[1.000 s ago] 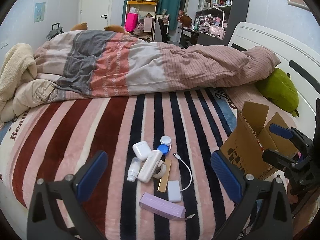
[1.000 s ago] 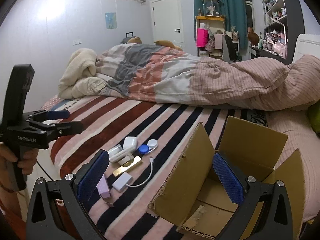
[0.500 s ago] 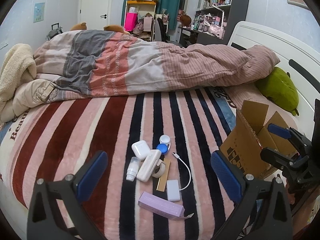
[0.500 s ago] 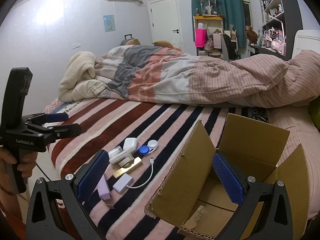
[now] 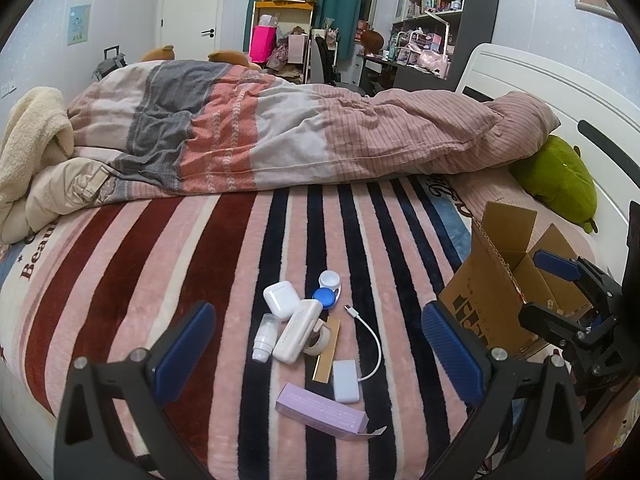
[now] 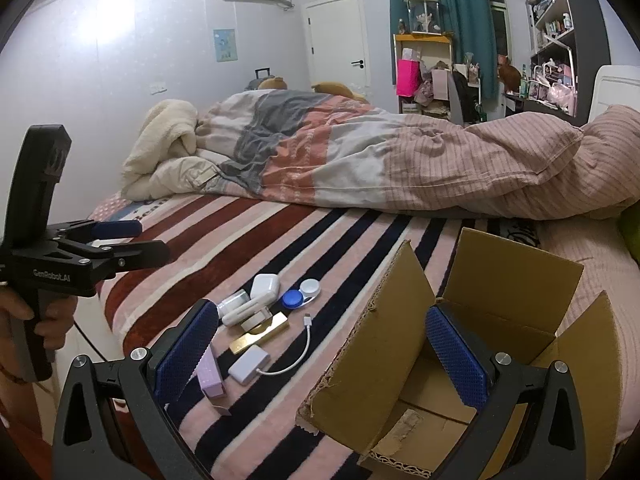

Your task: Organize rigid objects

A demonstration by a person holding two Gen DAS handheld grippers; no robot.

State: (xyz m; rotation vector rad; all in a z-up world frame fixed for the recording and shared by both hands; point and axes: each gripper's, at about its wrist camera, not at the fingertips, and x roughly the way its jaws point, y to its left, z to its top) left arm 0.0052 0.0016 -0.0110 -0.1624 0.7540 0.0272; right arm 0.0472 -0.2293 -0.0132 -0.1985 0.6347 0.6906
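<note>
Small items lie clustered on the striped blanket: a white earbud case (image 5: 280,295), a blue-and-white lens case (image 5: 327,298), a white oblong case (image 5: 297,331), a small clear bottle (image 5: 265,337), a tape roll (image 5: 318,338), a gold bar (image 5: 327,349), a white adapter with cable (image 5: 346,380) and a lilac carton (image 5: 321,411). An open cardboard box (image 6: 472,344) stands to their right. My left gripper (image 5: 316,354) is open and empty, hovering just short of the cluster. My right gripper (image 6: 320,350) is open and empty, near the box's left flap.
A rumpled duvet (image 5: 280,136) lies across the bed behind the items. A green plush (image 5: 558,182) sits by the white headboard (image 5: 560,92). A cream blanket (image 5: 28,136) is piled at the far left. The bed's near edge is just under both grippers.
Both grippers have drifted only slightly; the view of the items has barely shifted. Nothing was taken hold of or moved.
</note>
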